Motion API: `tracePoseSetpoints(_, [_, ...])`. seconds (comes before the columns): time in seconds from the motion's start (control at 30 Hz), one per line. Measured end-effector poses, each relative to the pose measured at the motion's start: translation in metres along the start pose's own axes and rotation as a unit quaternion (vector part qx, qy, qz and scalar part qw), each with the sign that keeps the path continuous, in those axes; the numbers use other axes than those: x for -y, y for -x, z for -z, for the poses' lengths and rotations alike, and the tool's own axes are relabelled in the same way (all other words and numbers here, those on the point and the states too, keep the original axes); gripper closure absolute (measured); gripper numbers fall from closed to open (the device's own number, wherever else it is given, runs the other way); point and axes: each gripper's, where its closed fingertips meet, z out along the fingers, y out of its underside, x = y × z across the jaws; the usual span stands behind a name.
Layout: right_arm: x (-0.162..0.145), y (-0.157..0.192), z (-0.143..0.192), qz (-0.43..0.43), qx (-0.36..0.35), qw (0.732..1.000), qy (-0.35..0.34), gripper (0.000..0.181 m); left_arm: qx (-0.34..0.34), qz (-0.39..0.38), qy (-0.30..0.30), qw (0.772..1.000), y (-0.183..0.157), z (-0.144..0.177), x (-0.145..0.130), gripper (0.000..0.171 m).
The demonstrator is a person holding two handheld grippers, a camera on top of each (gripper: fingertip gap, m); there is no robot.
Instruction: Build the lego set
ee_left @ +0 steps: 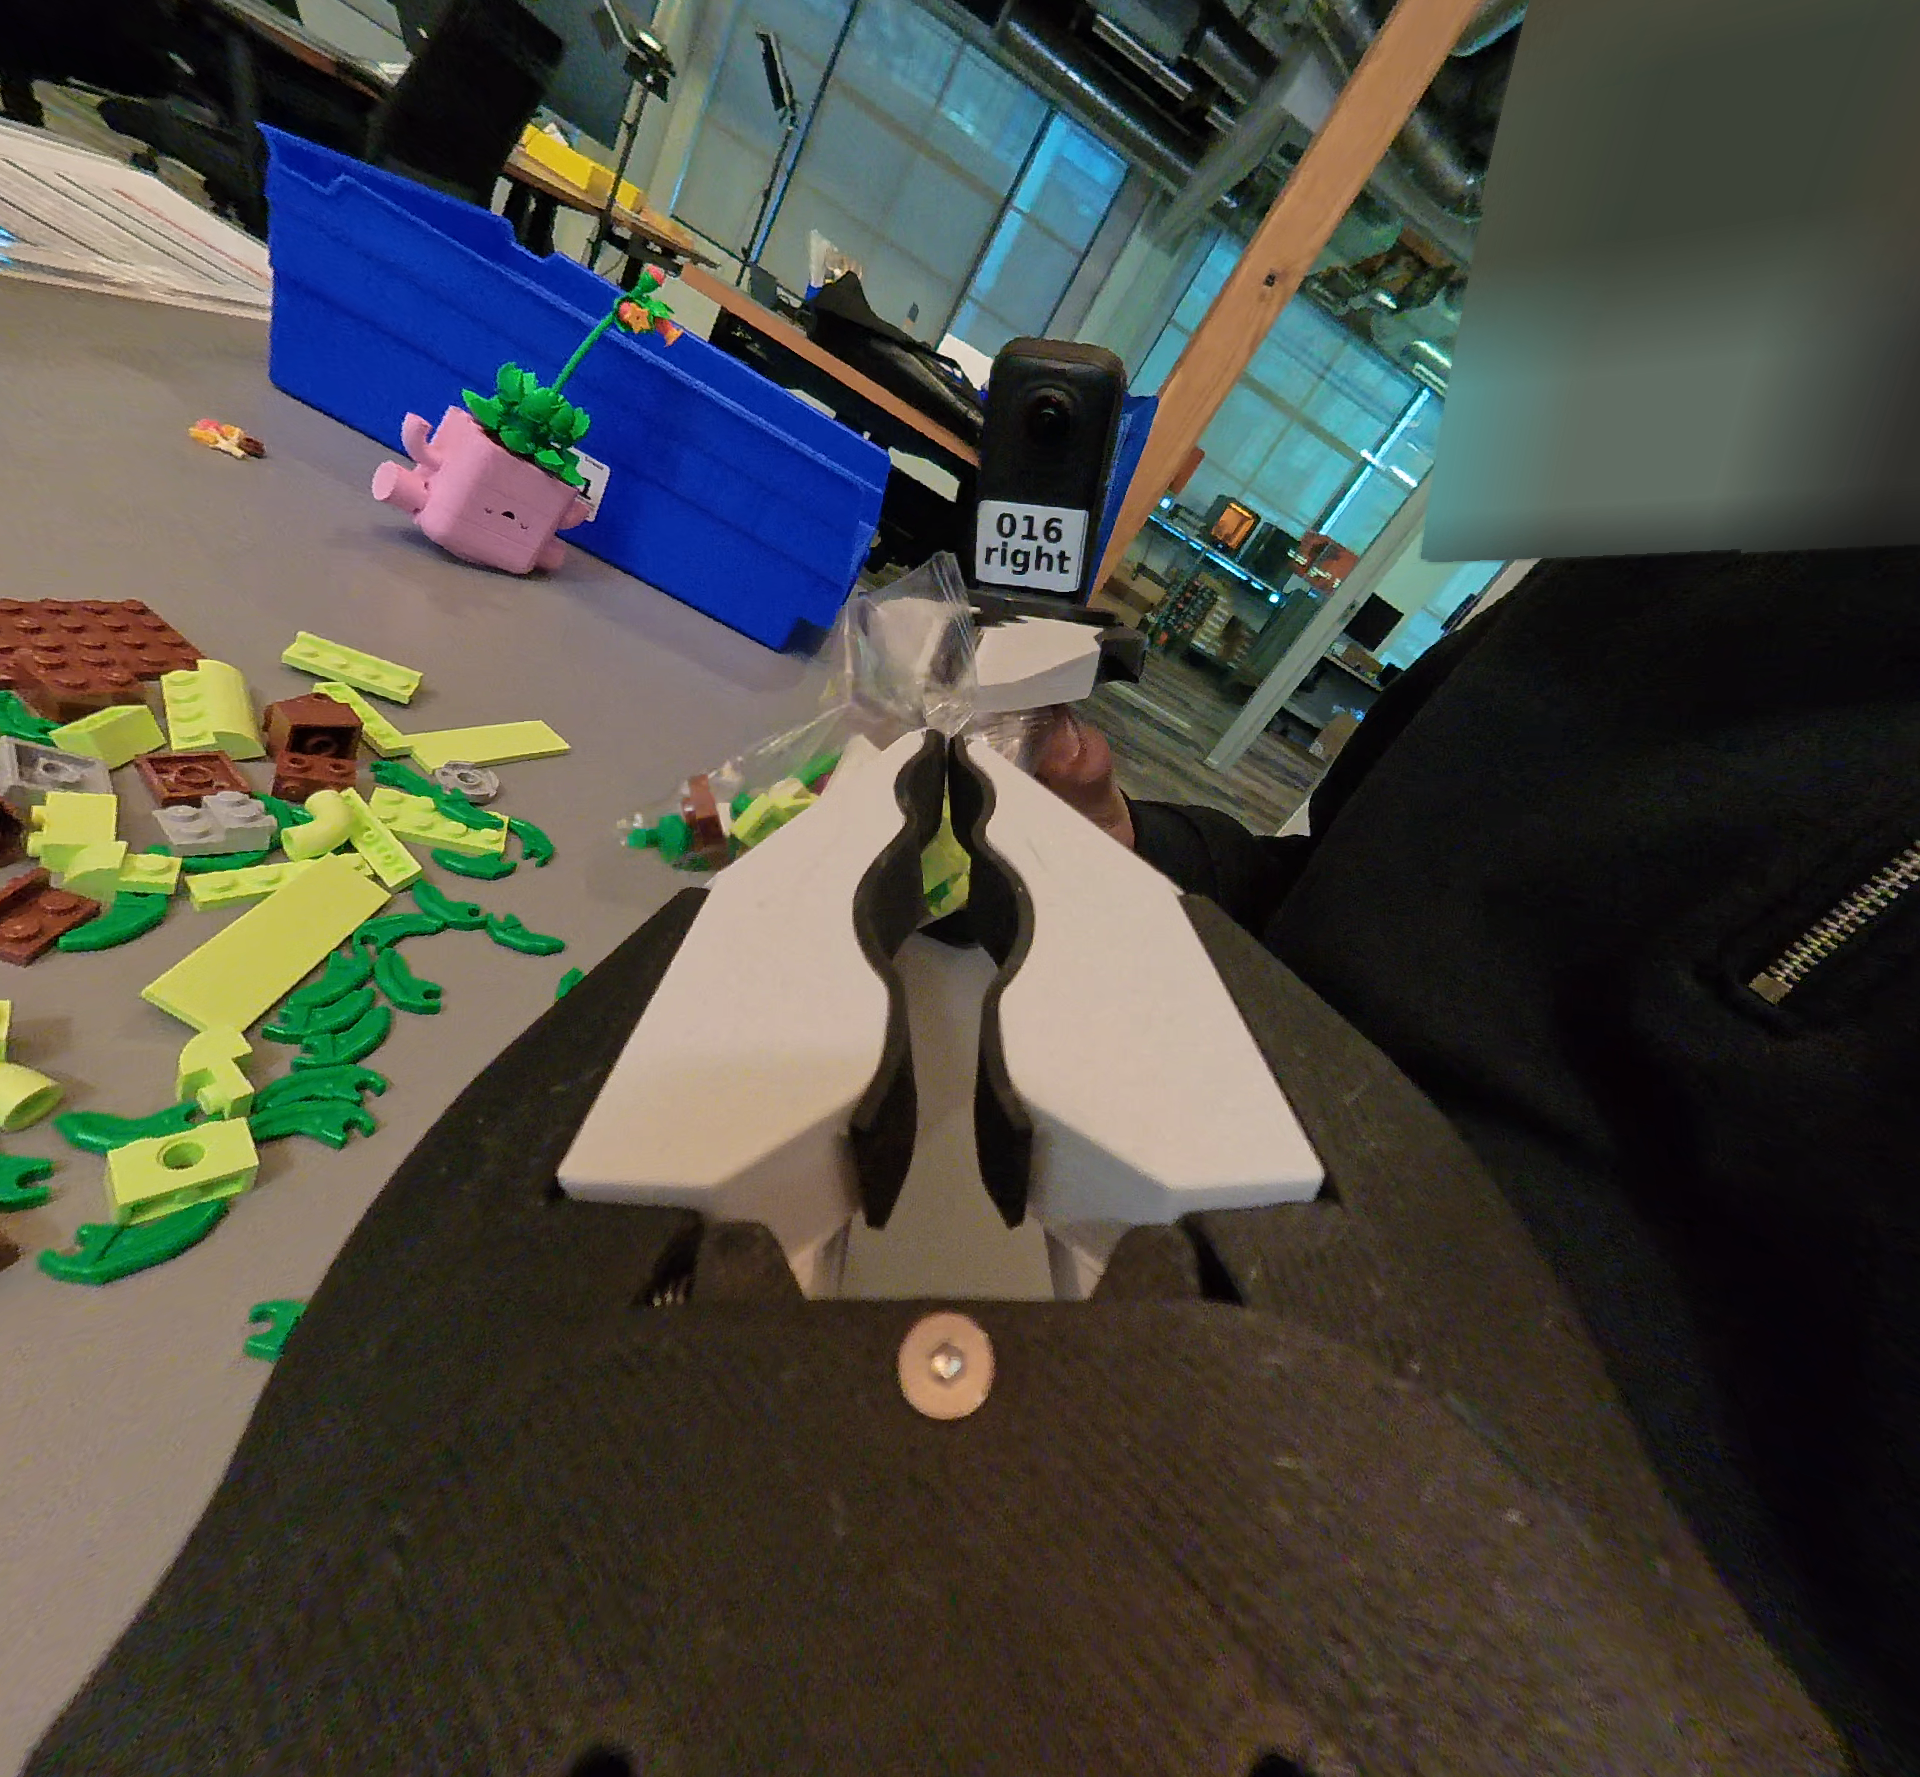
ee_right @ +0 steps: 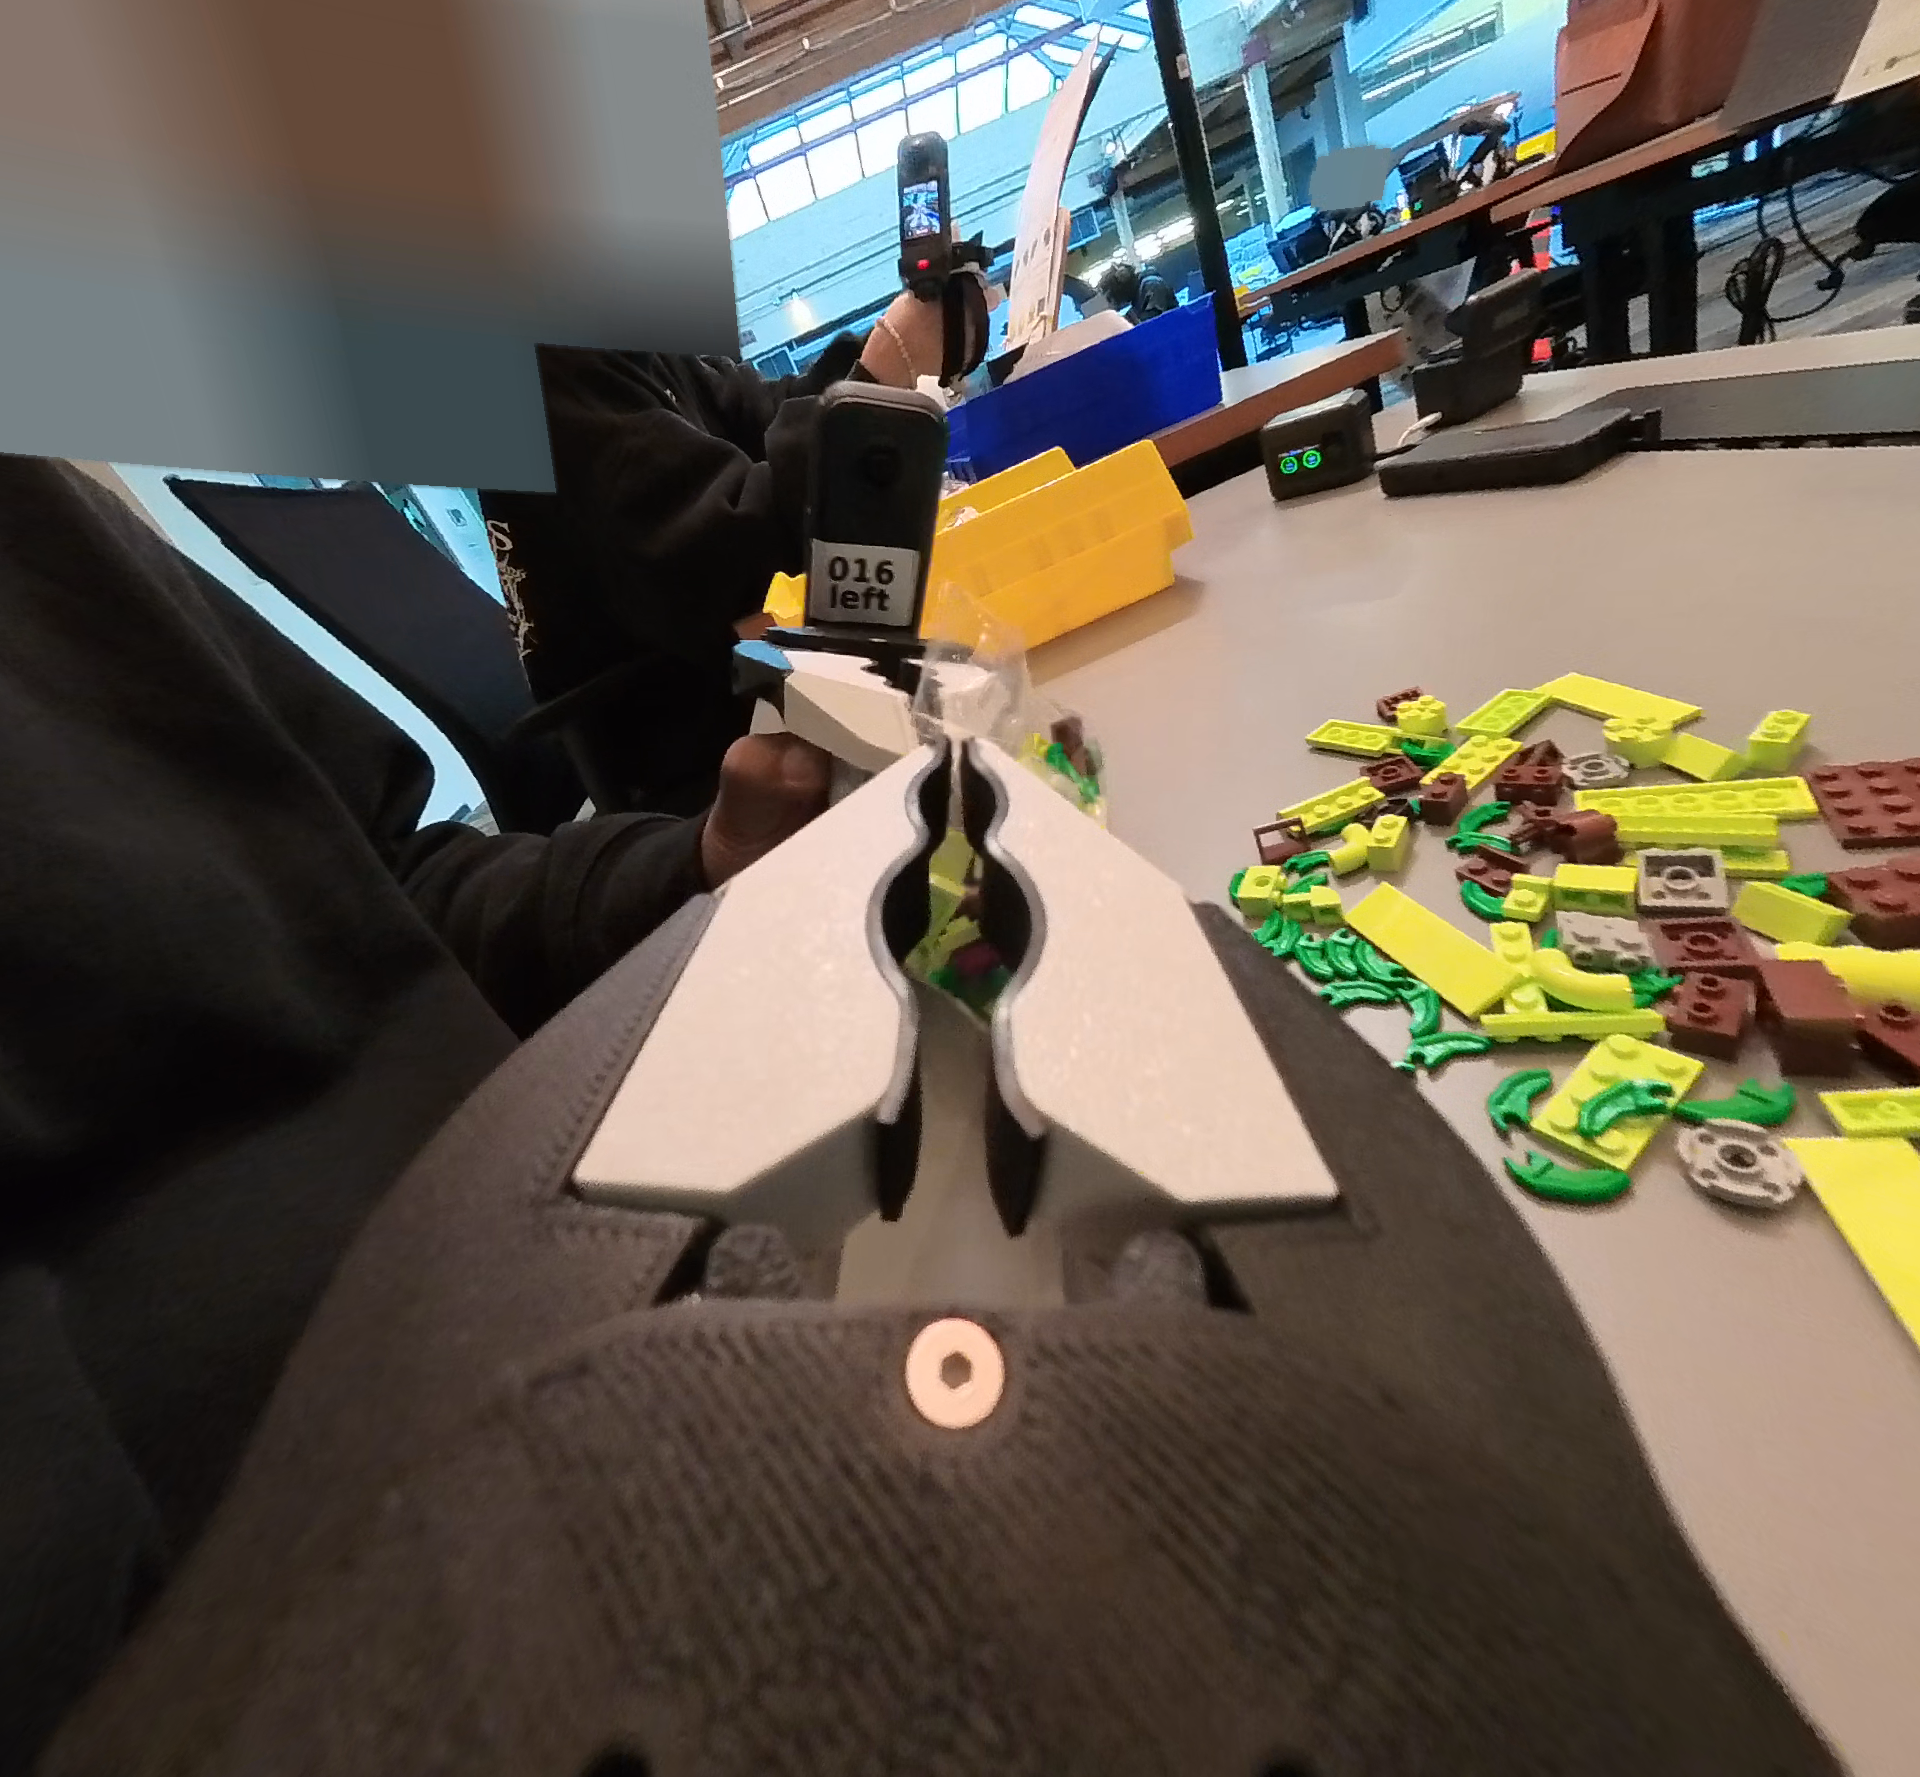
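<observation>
A clear plastic bag (ee_left: pixel 902 662) of lime, green and brown lego pieces hangs just above the grey table (ee_left: pixel 644 688). My left gripper (ee_left: pixel 948 742) is shut on the bag's upper edge. My right gripper (ee_right: pixel 958 753) faces it from the other side and is shut on the same bag (ee_right: pixel 971 688), tip to tip with the left one. The bag's filled lower part (ee_left: pixel 727 813) sags to the left of my left fingers. Several loose lime, green, brown and grey pieces (ee_left: pixel 260 896) lie spread on the table; they also show in the right wrist view (ee_right: pixel 1610 896).
A finished pink lego flower pot (ee_left: pixel 499 491) leans against a blue bin (ee_left: pixel 623 439) at the back. A brown studded plate (ee_left: pixel 83 647) lies at the left. A yellow bin (ee_right: pixel 1060 532) and black devices (ee_right: pixel 1320 454) stand farther off. A person in black sits close behind the grippers. My two grippers' fingertips are within a few centimetres of each other.
</observation>
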Motion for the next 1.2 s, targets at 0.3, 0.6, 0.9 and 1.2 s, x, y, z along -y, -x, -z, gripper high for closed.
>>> tracePoseSetpoints(0.3, [-0.003, -0.019, 0.004, 0.063, -0.093, 0.993, 0.026, 0.181, 0.002, -0.001, 0.008, 1.0, 0.001, 0.0, -0.002, 0.171])
tracePoseSetpoints(0.6, [0.016, -0.006, 0.012, 0.005, -0.013, 0.999, -0.045, 0.16, -0.008, 0.016, -0.023, 1.0, 0.002, 0.008, 0.008, 0.171])
tracePoseSetpoints(0.9, [-0.001, 0.005, 0.001, -0.018, 0.029, 0.999, 0.003, 0.178, -0.03, 0.019, -0.007, 0.999, -0.005, 0.003, 0.002, 0.171])
tracePoseSetpoints(1.2, [-0.001, 0.01, 0.001, -0.024, 0.046, 0.999, 0.003, 0.175, -0.038, 0.017, 0.005, 0.999, -0.009, 0.001, -0.001, 0.171])
